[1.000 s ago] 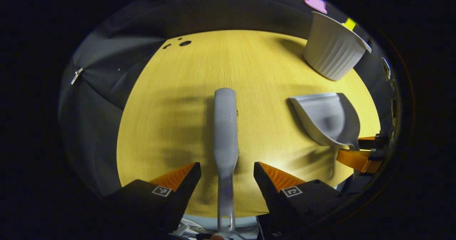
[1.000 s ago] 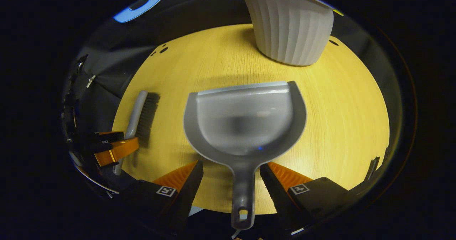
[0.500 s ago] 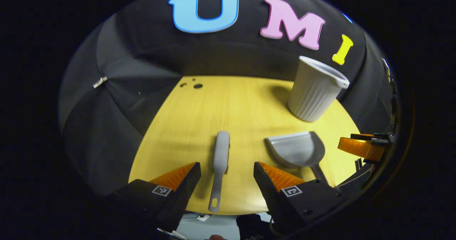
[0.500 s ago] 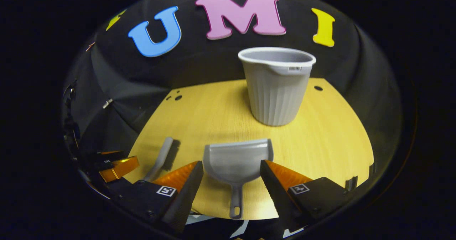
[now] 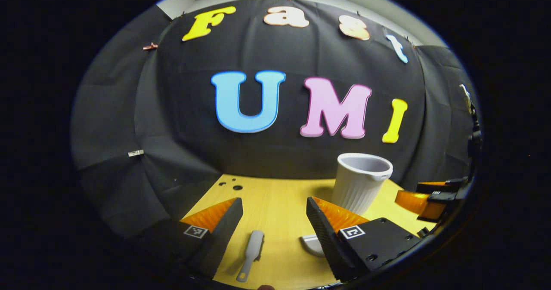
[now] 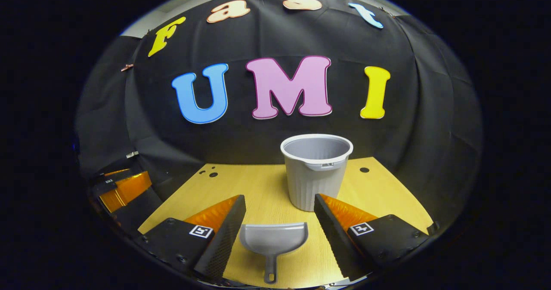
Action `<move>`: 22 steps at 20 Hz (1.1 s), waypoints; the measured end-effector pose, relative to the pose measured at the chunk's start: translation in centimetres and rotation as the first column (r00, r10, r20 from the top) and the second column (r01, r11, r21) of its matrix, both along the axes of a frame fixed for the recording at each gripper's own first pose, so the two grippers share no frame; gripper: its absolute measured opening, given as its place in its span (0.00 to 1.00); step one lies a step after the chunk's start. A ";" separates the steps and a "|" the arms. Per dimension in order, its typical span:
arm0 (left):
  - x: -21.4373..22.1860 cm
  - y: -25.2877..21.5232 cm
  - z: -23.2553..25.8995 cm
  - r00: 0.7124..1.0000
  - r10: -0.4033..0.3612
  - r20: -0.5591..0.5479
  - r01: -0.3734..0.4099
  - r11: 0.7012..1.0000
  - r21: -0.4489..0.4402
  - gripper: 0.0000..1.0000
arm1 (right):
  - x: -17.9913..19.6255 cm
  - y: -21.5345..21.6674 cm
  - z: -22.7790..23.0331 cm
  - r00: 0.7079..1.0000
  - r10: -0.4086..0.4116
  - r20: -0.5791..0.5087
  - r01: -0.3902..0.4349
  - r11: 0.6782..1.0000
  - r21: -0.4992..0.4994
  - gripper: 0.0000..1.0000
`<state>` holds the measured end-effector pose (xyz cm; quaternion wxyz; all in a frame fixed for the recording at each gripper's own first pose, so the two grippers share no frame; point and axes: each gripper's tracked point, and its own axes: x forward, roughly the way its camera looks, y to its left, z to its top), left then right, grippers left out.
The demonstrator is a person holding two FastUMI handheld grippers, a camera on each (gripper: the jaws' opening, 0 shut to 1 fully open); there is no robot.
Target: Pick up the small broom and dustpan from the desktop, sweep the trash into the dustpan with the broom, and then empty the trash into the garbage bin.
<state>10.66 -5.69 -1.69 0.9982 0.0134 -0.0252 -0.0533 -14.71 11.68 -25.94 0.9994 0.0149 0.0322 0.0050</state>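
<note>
The small grey broom (image 5: 251, 254) lies flat on the yellow wooden desktop (image 5: 275, 199), handle toward me. My left gripper (image 5: 274, 206) hovers open well above and behind it, holding nothing. A grey dustpan (image 6: 274, 239) rests on the desk (image 6: 258, 186) with its handle toward me, and my right gripper (image 6: 280, 204) hangs open above it, apart from it. An edge of the dustpan (image 5: 311, 243) peeks out beside a left finger. Behind stands the ribbed grey garbage bin (image 6: 316, 169), upright; it is the bin (image 5: 360, 181) at right in the left gripper view. I see no trash on the desk.
The other gripper (image 5: 428, 199) shows at the right edge of the left gripper view, and the other gripper (image 6: 122, 191) at the left edge of the right gripper view. Small dark holes (image 6: 211, 173) mark the desk's far corner. Black cloth walls close in behind.
Both grippers have risen and pulled back from the broom and dustpan, tilting up so the back wall fills the views. Broom, dustpan and bin stayed put. Both jaws remain open.
</note>
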 end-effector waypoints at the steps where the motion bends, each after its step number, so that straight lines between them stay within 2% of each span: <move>1: -1.2 -0.4 0.9 0.999 0.004 0.034 -0.004 1.000 0.005 0.95 | -0.2 -0.1 0.2 1.000 -0.002 0.028 0.002 1.000 -0.014 0.99; 3: -2.3 -1.6 1.3 0.999 -0.018 0.048 0.016 0.999 0.030 0.95 | -0.6 -0.8 -0.5 0.999 -0.022 0.033 0.023 0.998 -0.054 0.98; 6: -2.2 -2.2 1.6 0.998 -0.022 0.051 0.020 0.999 0.048 0.95 | -0.7 -0.7 -0.5 0.999 -0.029 0.033 0.029 0.999 -0.022 0.99; 16: -1.8 -0.7 2.0 0.998 0.029 0.051 -0.031 0.999 0.025 0.96 | 0.7 -1.0 2.8 0.995 0.008 0.102 -0.007 1.000 -0.013 0.99; 22: -1.0 0.7 1.7 0.998 0.061 0.029 -0.062 0.998 0.027 0.96 | 2.6 -0.6 3.6 0.995 0.032 0.091 -0.029 0.999 -0.033 0.98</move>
